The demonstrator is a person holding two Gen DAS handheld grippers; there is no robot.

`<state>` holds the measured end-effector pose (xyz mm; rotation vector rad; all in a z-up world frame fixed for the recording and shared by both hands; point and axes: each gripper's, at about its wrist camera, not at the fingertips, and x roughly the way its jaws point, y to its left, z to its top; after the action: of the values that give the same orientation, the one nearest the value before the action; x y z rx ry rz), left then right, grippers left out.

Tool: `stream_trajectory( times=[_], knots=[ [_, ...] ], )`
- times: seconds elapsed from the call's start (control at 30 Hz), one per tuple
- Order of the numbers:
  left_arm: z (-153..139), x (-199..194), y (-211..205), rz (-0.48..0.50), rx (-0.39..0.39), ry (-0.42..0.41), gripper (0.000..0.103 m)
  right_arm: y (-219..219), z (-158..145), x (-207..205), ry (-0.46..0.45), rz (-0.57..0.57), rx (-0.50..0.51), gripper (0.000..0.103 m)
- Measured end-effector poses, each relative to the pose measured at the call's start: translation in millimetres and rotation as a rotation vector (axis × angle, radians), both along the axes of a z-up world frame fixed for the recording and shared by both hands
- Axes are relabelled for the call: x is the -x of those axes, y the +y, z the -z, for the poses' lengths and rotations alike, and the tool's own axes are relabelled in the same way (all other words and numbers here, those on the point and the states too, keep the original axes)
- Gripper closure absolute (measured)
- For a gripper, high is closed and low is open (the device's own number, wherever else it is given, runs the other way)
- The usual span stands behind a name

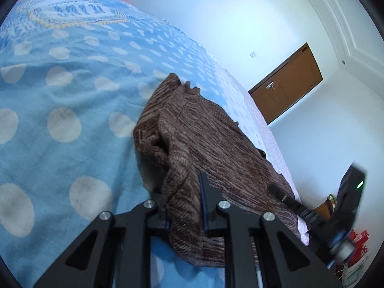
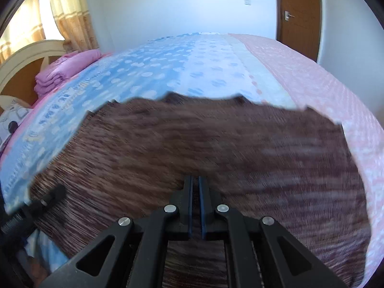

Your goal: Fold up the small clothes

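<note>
Bedroom setting: white walls, brown wooden door, yellow curtains at upper left of the right wrist view. Bed covered by a blue sheet with pale dots, running to a pink dotted section on its far side. Folded pink bedding stacked near the cream headboard. Brown knitted garment lies on the bed, spread wide and partly bunched; in the right wrist view it fills most of the lower frame, motion-blurred. Left tongs: closed narrow on a raised fold of the garment's edge, fabric pinched between the blue-lined pads and draping over the near side. Right tongs: pads nearly together, only a thin slit between them, tips at the knit; the garment's near edge appears to be caught between them, though blur makes contact hard to confirm. Right tongs also visible at lower right of the left wrist view, at the garment's opposite edge. Cluttered items at lower right of that view, too blurred to identify.
</note>
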<state>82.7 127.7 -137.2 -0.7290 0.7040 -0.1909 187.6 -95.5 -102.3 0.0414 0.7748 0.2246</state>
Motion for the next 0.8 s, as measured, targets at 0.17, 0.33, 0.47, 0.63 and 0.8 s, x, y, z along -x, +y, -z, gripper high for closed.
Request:
stream_trajectory(
  times=[0.17, 0.33, 0.47, 0.63, 0.8],
  knots=[
    [0, 3, -2, -0.02, -0.022, -0.004, 0.085, 50, -32, -25, 0.011, -0.158, -0.093, 0.032],
    [2, 6, 3, -0.027, 0.013, -0.022, 0.085, 110, -26, -54, 0.086, -0.32, -0.071, 0.031],
    [3, 8, 4, -0.033, 0.033, -0.04, 0.085, 146, -7, -75, 0.173, -0.382, -0.009, 0.031],
    [3, 10, 5, -0.032, 0.049, -0.052, 0.085, 182, 15, -81, 0.199, -0.469, 0.12, 0.031],
    [2, 12, 5, -0.031, 0.053, -0.056, 0.085, 206, 26, -76, 0.167, -0.52, 0.265, 0.032]
  ],
)
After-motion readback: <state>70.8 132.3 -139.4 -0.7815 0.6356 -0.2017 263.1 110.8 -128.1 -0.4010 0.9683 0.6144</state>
